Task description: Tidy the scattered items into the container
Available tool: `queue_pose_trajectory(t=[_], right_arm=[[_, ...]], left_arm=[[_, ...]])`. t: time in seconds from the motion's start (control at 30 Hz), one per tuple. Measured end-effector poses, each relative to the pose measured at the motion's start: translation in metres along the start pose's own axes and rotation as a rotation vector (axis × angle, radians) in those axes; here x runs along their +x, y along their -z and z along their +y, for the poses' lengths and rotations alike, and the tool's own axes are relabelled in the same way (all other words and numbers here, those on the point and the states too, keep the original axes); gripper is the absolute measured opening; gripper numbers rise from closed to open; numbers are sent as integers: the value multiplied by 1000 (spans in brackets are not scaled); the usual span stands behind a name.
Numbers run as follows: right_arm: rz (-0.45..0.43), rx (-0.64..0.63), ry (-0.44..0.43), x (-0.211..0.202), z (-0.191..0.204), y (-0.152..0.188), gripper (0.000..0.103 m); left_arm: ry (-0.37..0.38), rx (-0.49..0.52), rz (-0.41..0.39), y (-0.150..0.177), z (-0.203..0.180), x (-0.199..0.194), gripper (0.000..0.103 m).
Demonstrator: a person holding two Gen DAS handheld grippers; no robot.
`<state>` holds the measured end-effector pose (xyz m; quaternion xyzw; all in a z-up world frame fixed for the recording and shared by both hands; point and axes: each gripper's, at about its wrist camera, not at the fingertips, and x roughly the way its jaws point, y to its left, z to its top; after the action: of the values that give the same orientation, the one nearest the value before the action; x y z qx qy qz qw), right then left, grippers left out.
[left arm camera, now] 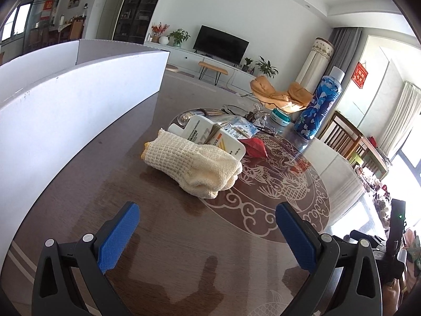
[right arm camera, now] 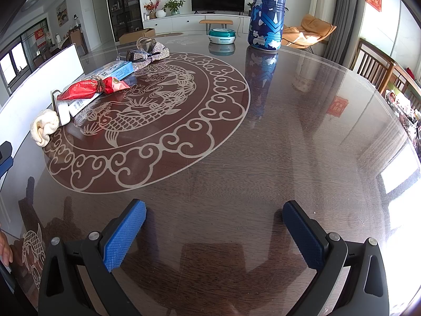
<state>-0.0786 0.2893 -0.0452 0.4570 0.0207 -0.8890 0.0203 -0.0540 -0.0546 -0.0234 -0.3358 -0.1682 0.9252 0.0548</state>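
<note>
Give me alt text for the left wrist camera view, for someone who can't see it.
The open, empty left gripper hovers above a dark patterned table, facing a cream knitted glove. Behind the glove lie a white tube, a red packet and a tall blue bottle; a white container stands at left.

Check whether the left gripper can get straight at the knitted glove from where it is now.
Probably yes. The left gripper is open and points at the knitted glove, with only bare table between them. The white bottle touches the glove's far side, so it should not block the approach.
</note>
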Motion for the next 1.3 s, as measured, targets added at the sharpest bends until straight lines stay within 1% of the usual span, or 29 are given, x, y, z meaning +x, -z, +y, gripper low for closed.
queue_pose_trajectory(t=[0.4,0.53,0.6,0.7,0.77,0.83,0.9,1.1,1.3], right_arm=[[0,0,0,0,0,0,103],[0,0,0,0,0,0,103],[0,0,0,0,0,0,103],[0,0,0,0,0,0,103],[0,0,0,0,0,0,103],[0,0,0,0,0,0,103],[0,0,0,0,0,0,103],[0,0,0,0,0,0,103],[0,0,0,0,0,0,103]], left_arm=[[0,-2,-2,0,0,-2,103],[-16,1,-31,2,-1,-9,103],[-40,29,-54,6,-5,-15,103],[-55,112,-87,12,-18,-24,103],[-59,167,-97,14,-26,-26,103],[-61,191,-89,15,-29,-24,103],[-57,181,-79,13,-27,-23,103],[-19,89,-78,11,-13,-25,103],[-18,101,-72,12,-15,-23,103]])
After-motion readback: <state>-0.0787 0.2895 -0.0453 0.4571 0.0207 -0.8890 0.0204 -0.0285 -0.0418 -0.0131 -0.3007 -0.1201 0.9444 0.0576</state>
